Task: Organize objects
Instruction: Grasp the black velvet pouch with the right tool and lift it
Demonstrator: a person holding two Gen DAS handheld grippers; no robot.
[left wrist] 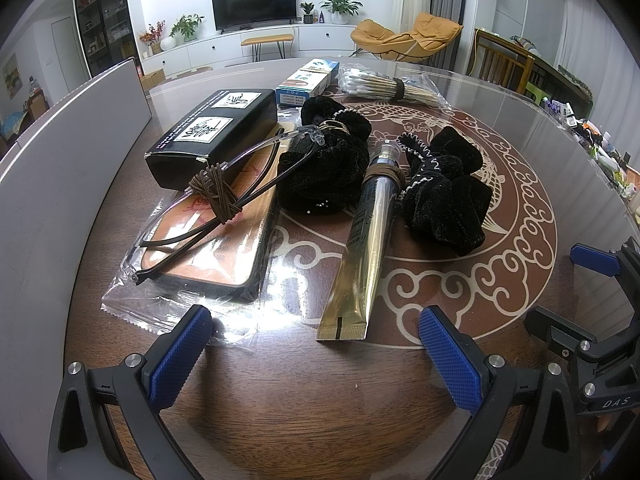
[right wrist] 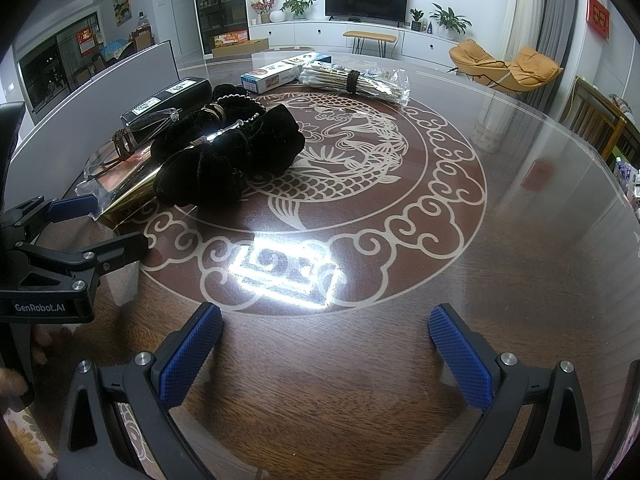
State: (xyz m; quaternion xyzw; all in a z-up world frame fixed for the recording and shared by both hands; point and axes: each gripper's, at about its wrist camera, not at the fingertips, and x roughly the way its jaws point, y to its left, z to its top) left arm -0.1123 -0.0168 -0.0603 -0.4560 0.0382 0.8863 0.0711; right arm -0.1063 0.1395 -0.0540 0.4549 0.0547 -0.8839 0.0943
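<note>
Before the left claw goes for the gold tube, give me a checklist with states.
1. Left claw open: ok.
2. Right claw open, holding nothing: ok.
3. Tube flat on the table, crimped end nearest: ok.
4. Tube free of the scrunchie beside it: cannot tell; a brown band wraps its neck.
5. Glasses lie on the wrapped pack, apart from the tube: ok.

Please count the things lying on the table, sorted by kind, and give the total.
Black scrunchies: 2
Boxes, black and blue-white: 2
Glasses: 1
Gold tube: 1
Cotton swab bundle: 1
Wrapped flat packet: 1
Total: 8
</note>
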